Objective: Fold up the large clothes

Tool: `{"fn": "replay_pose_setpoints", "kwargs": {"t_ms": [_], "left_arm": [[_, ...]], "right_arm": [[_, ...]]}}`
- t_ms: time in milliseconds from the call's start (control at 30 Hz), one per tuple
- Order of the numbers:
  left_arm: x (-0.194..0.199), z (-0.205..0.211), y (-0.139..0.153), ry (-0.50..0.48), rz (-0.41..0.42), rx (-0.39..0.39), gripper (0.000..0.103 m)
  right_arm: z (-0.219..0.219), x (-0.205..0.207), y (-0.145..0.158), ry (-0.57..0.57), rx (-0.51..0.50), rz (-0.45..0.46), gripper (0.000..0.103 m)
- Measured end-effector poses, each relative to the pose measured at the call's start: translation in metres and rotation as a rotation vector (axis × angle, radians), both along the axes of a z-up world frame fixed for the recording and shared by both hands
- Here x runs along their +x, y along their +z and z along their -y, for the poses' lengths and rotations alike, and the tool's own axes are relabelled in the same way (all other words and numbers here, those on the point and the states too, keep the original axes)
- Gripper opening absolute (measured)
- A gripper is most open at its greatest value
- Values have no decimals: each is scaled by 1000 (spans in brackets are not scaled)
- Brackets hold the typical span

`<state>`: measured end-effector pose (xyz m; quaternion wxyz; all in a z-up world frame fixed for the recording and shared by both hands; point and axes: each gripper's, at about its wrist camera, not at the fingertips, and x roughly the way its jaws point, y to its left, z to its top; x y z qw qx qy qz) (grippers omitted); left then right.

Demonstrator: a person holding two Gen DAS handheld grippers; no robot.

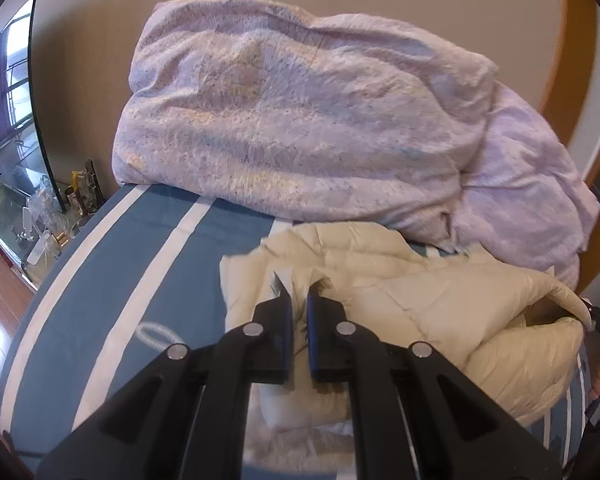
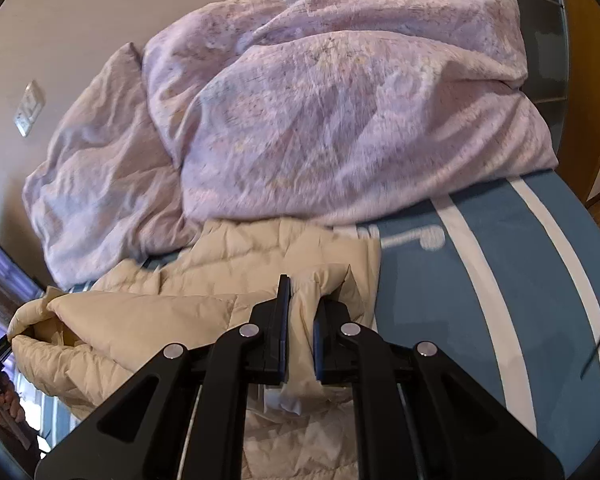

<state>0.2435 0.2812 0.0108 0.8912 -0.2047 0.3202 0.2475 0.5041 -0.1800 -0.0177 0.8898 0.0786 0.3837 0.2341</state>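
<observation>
Left wrist view: left gripper [image 1: 299, 300] nearly closed, pinching an edge of the cream quilted jacket [image 1: 440, 300]; the garment stretches rightward from the jaws, just before the lilac duvet [image 1: 300, 112].

Right wrist view: right gripper [image 2: 302, 300] likewise clamped on the jacket's opposite edge; bulk extends leftward, its long axis running between both grippers, each equally near.

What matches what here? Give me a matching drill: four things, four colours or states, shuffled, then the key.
Things:
1. jacket
2. duvet
3. sheet
4. left gripper

Colours or states:
A. blue with white stripes
B. cream, quilted
C. shut on fabric
D. pale purple, heaped at the back

Pairs: 1-B, 2-D, 3-A, 4-C
</observation>
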Motion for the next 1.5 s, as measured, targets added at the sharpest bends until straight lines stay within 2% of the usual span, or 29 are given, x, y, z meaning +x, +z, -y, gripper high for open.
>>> {"fn": "replay_pose_setpoints", "kwargs": {"t_ms": [300,433,533,567,600,667,733,833,1033,1267,1500], "left_arm": [[59,-39,-46,60,-34,-64,8],[76,-50,-63,74,-40,-86,12],[84,-56,-70,92,-33,-105,31],[85,-58,-69,108,-29,-105,48],[84,-60,-67,123,-23,-102,59],[79,-62,-59,126,5,-95,62],[71,-60,-48,123,15,-64,66],[59,-51,-34,110,34,-32,73],[38,-25,-18,53,58,11,79],[52,-5,-31,12,-12,62,80],[79,-6,-56,45,-90,124,80]], "right_arm": [[-36,47,-28,-56,-42,40,11],[-39,56,-38,-76,-26,44,19],[-32,61,-39,-88,43,24,36],[-30,60,-37,-91,64,23,49],[-25,57,-31,-99,94,36,64],[-17,46,-16,-128,99,109,76],[-13,34,-1,-134,86,175,77],[-11,17,11,-104,78,206,77],[-35,-2,3,-31,-52,223,77],[-59,4,-22,-31,-185,197,77],[-71,23,-43,-70,-262,174,77]]}}
